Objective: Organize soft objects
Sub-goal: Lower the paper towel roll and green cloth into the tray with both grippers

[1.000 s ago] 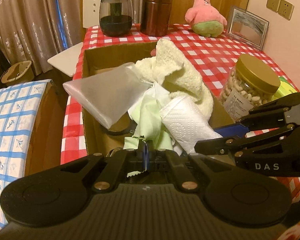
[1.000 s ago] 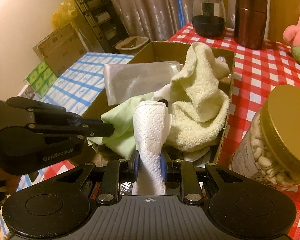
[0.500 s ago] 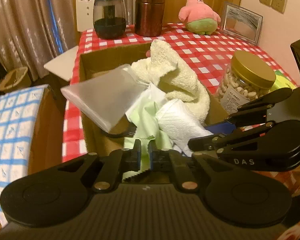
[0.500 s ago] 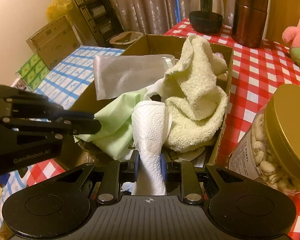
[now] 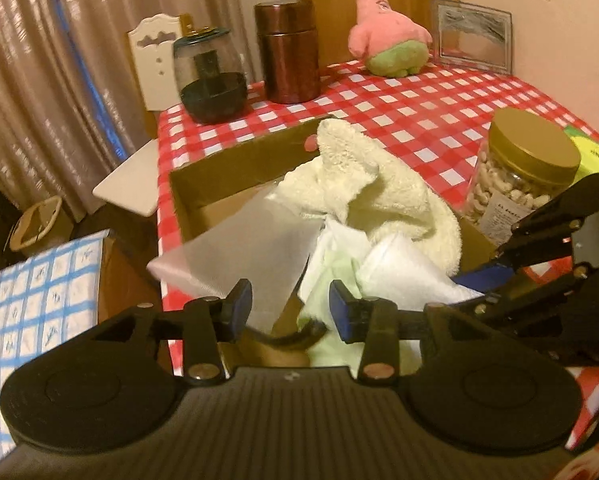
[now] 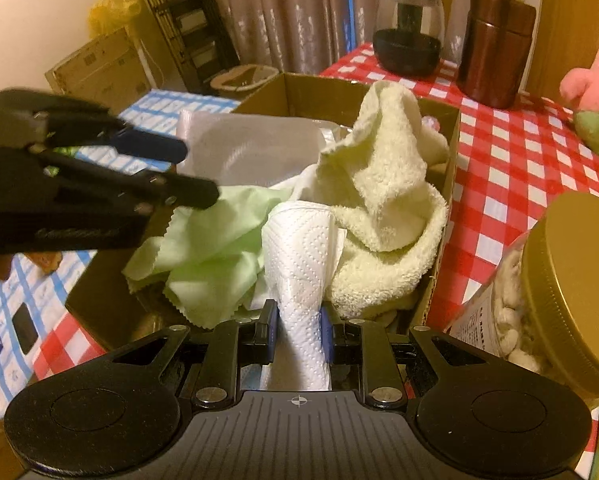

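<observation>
a: where do we stand with the soft things?

b: most of them already lie in the cardboard box [image 6: 443,216] on the checked table [image 5: 439,120]. we see the cream towel [image 6: 383,184] heaped against its right side, the green cloth [image 6: 215,236] spilling over the near left edge, and a frosted plastic pouch [image 6: 243,148] lying across the back.

a: and our grippers?

b: our right gripper [image 6: 297,334] has its jaws pressed in on the white paper towel [image 6: 299,248], which stands up between them over the near end of the box. our left gripper [image 5: 290,308] has its jaws well apart and grips nothing; the green cloth lies just beyond them, apart from the pads as far as we can tell.

a: so what's left?

b: we judge the paper towel has yet to be let go into the box. the pink plush star [image 5: 387,36] sits at the far end of the table, well apart from the box, so it likely needs fetching too. the nut jar [image 5: 523,168] and the brown canister [image 5: 289,52] are hard goods, not ours to sort.
</observation>
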`<act>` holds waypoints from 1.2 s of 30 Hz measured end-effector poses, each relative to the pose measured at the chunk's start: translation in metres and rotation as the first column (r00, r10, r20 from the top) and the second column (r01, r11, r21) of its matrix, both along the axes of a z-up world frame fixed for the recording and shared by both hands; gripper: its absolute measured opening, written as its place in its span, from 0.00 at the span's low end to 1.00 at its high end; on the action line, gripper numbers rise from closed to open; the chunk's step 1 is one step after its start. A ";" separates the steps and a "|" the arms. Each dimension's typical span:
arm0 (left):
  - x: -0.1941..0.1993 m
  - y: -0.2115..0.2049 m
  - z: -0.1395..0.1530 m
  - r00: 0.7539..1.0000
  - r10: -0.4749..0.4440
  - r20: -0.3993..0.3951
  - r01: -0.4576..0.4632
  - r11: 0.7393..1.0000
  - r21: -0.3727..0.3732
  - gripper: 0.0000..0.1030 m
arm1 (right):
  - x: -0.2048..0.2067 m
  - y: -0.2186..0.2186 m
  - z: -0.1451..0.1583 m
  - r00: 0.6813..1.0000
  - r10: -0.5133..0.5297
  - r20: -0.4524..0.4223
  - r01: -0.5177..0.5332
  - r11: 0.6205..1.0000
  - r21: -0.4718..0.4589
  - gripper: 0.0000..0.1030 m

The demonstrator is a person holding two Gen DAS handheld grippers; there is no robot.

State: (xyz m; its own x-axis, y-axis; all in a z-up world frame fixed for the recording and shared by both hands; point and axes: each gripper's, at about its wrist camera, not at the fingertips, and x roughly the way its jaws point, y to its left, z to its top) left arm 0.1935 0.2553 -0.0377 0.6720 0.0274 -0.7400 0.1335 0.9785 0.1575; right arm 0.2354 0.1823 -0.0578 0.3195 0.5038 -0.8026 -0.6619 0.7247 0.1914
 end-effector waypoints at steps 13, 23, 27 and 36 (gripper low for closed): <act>0.020 0.013 -0.034 0.989 0.066 -0.129 -0.084 0.987 -0.139 0.36 | 0.014 0.020 -0.014 0.998 0.041 0.057 -0.038 0.998 -0.054 0.21; 0.015 0.018 -0.019 0.994 0.091 -0.063 -0.100 0.982 -0.161 0.36 | 0.040 0.024 -0.016 0.999 0.031 0.044 -0.030 1.000 -0.003 0.22; 0.011 0.019 -0.015 0.994 0.102 -0.048 -0.109 0.980 -0.169 0.36 | 0.033 0.024 -0.019 0.998 0.053 -0.023 -0.052 0.998 0.022 0.21; -0.006 0.023 -0.013 0.989 0.138 -0.045 -0.144 0.970 -0.196 0.36 | 0.031 0.016 -0.017 0.998 0.041 -0.048 -0.037 0.997 0.073 0.24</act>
